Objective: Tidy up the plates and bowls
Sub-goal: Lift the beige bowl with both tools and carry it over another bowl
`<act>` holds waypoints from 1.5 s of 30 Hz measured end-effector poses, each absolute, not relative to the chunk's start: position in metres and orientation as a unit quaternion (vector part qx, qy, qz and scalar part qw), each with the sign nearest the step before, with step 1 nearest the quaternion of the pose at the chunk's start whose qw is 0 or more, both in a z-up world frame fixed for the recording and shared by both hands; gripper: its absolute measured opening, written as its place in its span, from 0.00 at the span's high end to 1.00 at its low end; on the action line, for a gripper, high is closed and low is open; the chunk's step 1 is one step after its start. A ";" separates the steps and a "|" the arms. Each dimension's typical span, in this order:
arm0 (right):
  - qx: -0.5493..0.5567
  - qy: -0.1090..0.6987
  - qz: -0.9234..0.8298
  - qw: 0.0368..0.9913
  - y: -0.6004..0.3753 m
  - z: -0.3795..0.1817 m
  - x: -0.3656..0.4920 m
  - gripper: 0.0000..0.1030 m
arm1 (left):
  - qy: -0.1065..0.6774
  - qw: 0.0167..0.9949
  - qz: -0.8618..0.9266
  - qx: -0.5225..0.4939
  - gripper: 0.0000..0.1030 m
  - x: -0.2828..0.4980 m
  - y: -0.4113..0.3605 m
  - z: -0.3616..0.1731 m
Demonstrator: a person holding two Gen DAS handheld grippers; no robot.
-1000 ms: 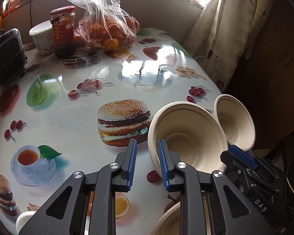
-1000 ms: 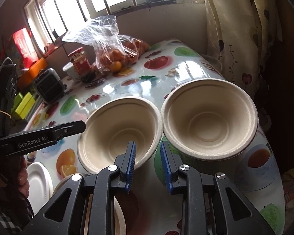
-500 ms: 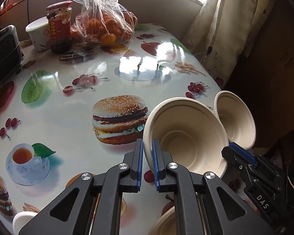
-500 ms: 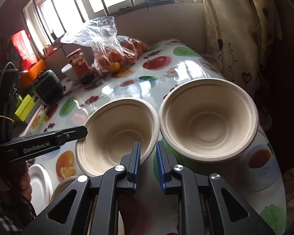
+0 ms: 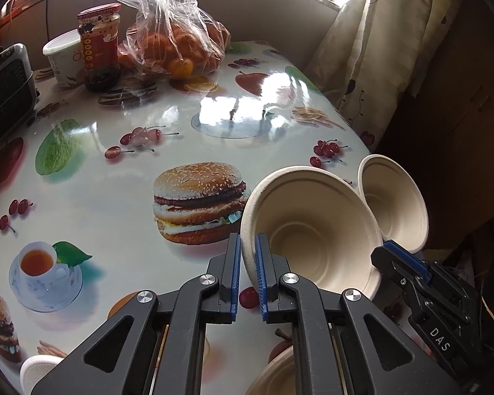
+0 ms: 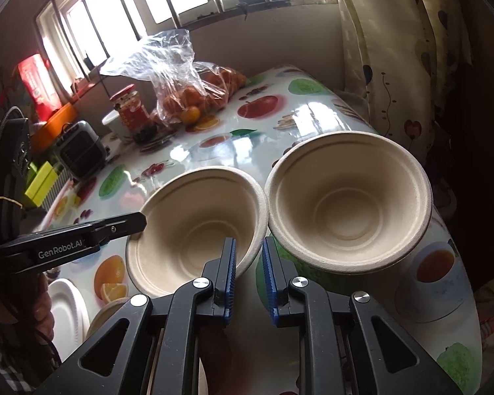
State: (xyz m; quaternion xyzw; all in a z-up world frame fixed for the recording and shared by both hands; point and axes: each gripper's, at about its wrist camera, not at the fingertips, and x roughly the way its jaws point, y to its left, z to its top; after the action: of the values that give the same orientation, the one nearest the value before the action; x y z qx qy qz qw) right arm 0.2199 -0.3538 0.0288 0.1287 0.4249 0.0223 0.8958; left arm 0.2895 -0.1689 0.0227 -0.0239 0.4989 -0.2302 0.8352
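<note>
Your left tool (image 5: 247, 263) grips the rim of the near bowl (image 5: 313, 230); your right tool (image 6: 249, 275), fingers slightly apart, holds nothing. Next, I think, nest it into the other bowl (image 6: 349, 200).

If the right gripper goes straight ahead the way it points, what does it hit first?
Probably the rim of the nearer bowl, which the left gripper grips: it sits right at the tips of the open right gripper. The second bowl lies just right of that line, though depth is unclear.
</note>
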 end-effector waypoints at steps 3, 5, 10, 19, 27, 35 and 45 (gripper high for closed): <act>0.130 0.422 0.022 0.897 -0.355 0.030 0.219 0.84 | 0.496 0.837 -0.231 -0.025 0.91 0.288 -0.169 0.024; 0.131 0.420 0.022 0.898 -0.356 0.032 0.219 0.84 | 0.493 0.838 -0.231 -0.025 0.91 0.287 -0.169 0.026; 0.135 0.415 0.022 0.899 -0.355 0.035 0.217 0.84 | 0.484 0.843 -0.233 -0.025 0.91 0.283 -0.167 0.033; 0.136 0.403 0.023 0.905 -0.354 0.045 0.209 0.84 | 0.467 0.851 -0.239 -0.030 0.91 0.275 -0.162 0.047; 0.137 0.392 0.025 0.909 -0.351 0.056 0.198 0.84 | 0.460 0.854 -0.241 -0.035 0.91 0.266 -0.157 0.054; 0.137 0.380 0.028 0.914 -0.348 0.067 0.187 0.84 | 0.449 0.859 -0.245 -0.038 0.91 0.256 -0.151 0.063; 0.134 0.367 0.031 0.920 -0.342 0.079 0.170 0.84 | 0.438 0.863 -0.248 -0.042 0.91 0.239 -0.143 0.070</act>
State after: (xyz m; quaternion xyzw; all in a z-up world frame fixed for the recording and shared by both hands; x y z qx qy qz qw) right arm 0.1697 -0.3417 0.0793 0.1336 0.3668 0.0311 0.9201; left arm 0.2390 -0.1426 0.0703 -0.0415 0.4376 -0.2478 0.8633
